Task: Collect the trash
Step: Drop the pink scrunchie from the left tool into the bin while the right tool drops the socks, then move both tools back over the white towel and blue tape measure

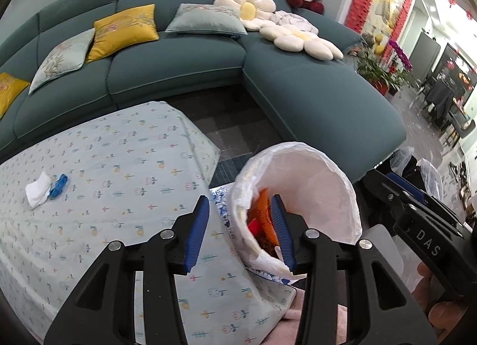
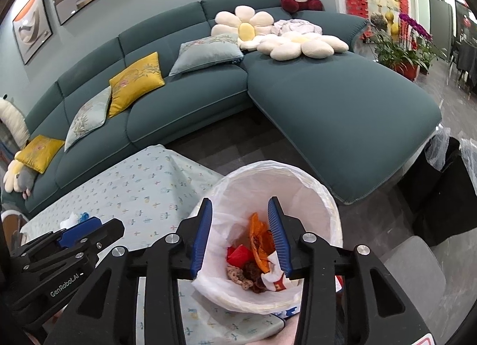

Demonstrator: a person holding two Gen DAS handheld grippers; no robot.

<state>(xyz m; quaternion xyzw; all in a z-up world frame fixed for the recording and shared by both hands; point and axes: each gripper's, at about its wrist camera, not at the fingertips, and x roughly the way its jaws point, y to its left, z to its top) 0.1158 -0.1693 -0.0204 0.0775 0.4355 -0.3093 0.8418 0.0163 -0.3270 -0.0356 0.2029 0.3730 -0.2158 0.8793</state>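
A round bin with a white plastic liner [image 1: 316, 193] [image 2: 301, 193] stands beside the table's near right corner. It holds orange wrappers [image 2: 261, 239], a red piece [image 2: 238, 255] and brown snack bits [image 2: 241, 278]. My right gripper [image 2: 241, 237] is open and empty right above the bin's mouth. My left gripper [image 1: 241, 231] is open and empty, straddling the bin's left rim over the table edge. A crumpled white tissue [image 1: 37, 190] and a blue wrapper [image 1: 58, 184] lie on the table at the left; they are small in the right wrist view [image 2: 71, 220].
The table has a pale floral cloth [image 1: 119, 172] [image 2: 143, 193]. A teal corner sofa [image 1: 184, 65] [image 2: 328, 100] with cushions stands behind it. Dark carpet [image 1: 238, 124] lies between. Black bags [image 2: 441, 196] stand right of the bin. Potted plants [image 2: 399, 44] are at far right.
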